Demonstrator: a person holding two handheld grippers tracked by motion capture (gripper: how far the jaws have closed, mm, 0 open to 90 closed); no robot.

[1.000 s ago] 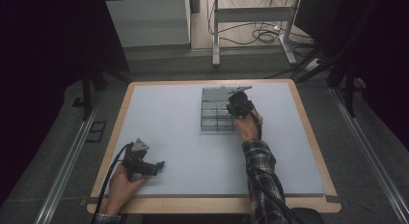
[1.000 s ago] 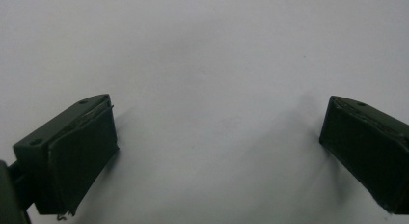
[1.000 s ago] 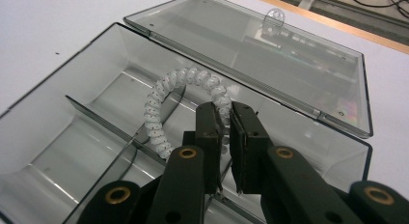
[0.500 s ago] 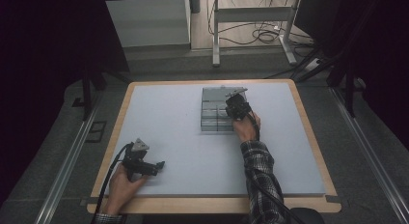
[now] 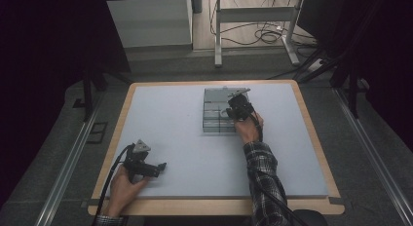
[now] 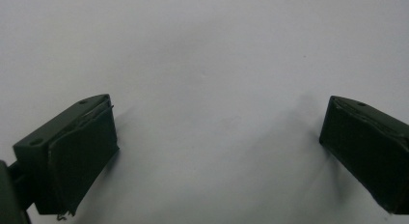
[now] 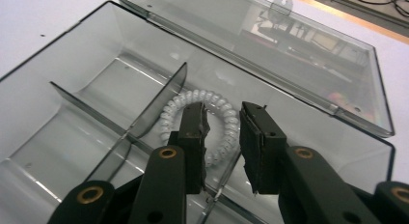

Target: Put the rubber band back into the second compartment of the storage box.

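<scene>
My right gripper (image 7: pixel 223 119) sits low over the clear compartment box (image 7: pixel 87 113), its jaws having just been opening to a narrow gap, with nothing pinched between the pads. The white coil hair tie (image 7: pixel 174 108) lies flat on the floor of the compartment directly under the tips: part of the ring shows at about ten o'clock from the left jaw, the rest curves behind both jaws, so I read this as a release just made, the tie dropped into the cell nearest the hinged lid (image 7: pixel 308 55). To finish well I would spread the jaws a little more before lifting, since the left pad looks very near the coil and could drag it up over the divider (image 7: pixel 159 96), which runs off toward nine o'clock. Then I would lift straight away from the box floor, not sideways, because the open lid stands at twelve o'clock and the partition wall is close on the other side. In the high view the box (image 5: pixel 214 111) rests toward the table's (image 5: pixel 160 133) far edge, with my right gripper (image 5: pixel 238 108) at its three o'clock side. My left gripper (image 5: pixel 158 166) waits well apart at seven o'clock from the box, jaws spread wide over bare table and holding nothing (image 6: pixel 217 151).
</scene>
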